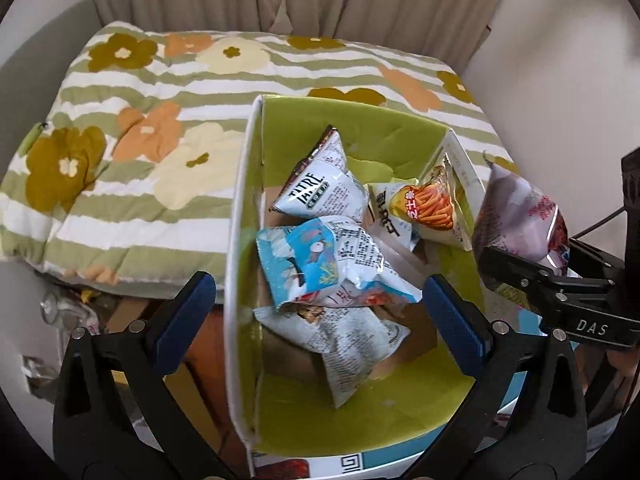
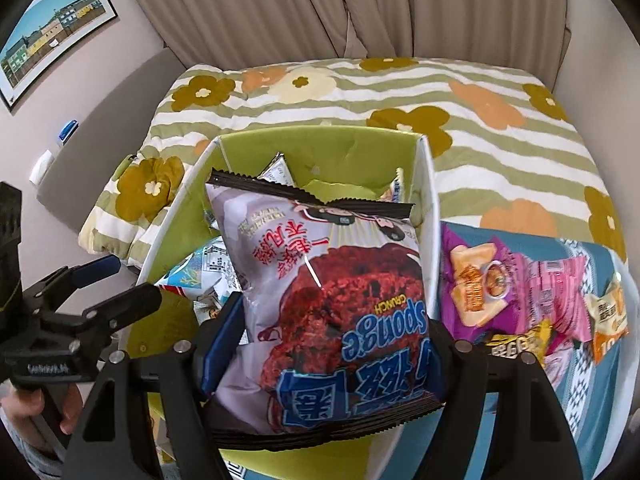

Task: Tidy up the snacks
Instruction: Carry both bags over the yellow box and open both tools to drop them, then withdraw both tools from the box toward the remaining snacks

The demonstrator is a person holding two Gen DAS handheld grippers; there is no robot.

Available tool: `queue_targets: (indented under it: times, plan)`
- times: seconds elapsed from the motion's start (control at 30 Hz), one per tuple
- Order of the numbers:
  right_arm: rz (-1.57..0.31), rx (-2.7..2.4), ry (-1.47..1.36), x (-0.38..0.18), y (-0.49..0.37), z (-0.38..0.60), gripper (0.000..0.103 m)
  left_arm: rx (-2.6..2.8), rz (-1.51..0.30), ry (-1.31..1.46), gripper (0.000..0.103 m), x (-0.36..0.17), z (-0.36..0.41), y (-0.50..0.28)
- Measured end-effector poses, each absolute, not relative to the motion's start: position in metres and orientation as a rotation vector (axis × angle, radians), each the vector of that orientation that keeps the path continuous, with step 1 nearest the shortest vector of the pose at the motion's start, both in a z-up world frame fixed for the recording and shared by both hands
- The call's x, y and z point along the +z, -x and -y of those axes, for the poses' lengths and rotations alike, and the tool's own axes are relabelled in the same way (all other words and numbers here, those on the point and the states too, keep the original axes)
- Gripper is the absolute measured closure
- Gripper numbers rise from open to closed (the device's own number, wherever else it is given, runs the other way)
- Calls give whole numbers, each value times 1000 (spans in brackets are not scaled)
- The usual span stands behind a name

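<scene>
Black right gripper (image 2: pixel 320 364): blue-padded fingers clamped on the lower end of the Sponge Crunch bag (image 2: pixel 320 304), which it holds upside down over the storage bin (image 2: pixel 430 208).
Sponge Crunch bag: lilac wrapper, dark red cookie print, black crimped seams; seen in the left wrist view at the bin's right rim (image 1: pixel 520 216).
Left gripper (image 1: pixel 316 308): jaws spread wide, nothing between the blue pads; it hangs above the bin's left wall (image 1: pixel 236 240), one finger outside, one over the inside.
Person's hand (image 2: pixel 44 408): wrapped round the left gripper's handle, at the lower left of the right wrist view.
Storage bin: white outside, lime-green lining, open top.
Bin contents: white "Tatre" packet (image 1: pixel 320 188) toward the back; fries-print packet (image 1: pixel 428 208) leaning against the right wall; blue and white packet (image 1: pixel 328 260) in the middle; grey-white packet (image 1: pixel 344 344) nearest, partly under the blue one.
Loose snacks: purple cracker packet (image 2: pixel 476 280), pink packet (image 2: pixel 556 288), yellow packet (image 2: pixel 516 344) and orange and white packet (image 2: pixel 608 316) lie just right of the bin on a teal patterned cloth (image 2: pixel 588 384).
Flowered quilt (image 2: pixel 480 152): green and white stripes, behind the bin.
Curtain (image 2: pixel 320 8): beige, pleated, at the back.
Framed picture (image 2: pixel 52 32): on the left wall.
</scene>
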State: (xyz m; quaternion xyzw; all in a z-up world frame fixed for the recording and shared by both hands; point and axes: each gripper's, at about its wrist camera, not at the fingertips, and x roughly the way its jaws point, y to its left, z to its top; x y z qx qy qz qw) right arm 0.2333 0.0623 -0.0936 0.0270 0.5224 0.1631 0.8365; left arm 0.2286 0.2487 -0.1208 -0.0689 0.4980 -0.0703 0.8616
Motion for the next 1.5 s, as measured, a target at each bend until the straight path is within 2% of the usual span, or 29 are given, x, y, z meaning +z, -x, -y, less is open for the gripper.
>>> queue_targets:
  times: [0.07,0.13,0.17,0.53,1.03,1.27,1.5]
  plan:
    - [-1112,343,-56,-97,-234,-67,22,-147,-1040,138,1,-121,-251,-228]
    - [-1101,336,-57,-100,-234,-69,1,-146,-1040,136,1,-123,-253,-228]
    - [-1092,337,-57,-100,-232,-70,1,-145,-1040,138,1,-124,-252,-228]
    - [-1059,336,-24,-102,-221,-69,1,-152,-1069,147,1,-136,-251,-223]
    - [-970,323,-30,-56,-191,-51,1,-185,-983,130,1,-94,-226,-194]
    - [-895,276,-64,-34,-170,-10,1,-251,-922,93,1,-70,-184,-186]
    - [-840,217,-60,-14,-153,68,1,-305,-883,87,1,-56,-106,-183]
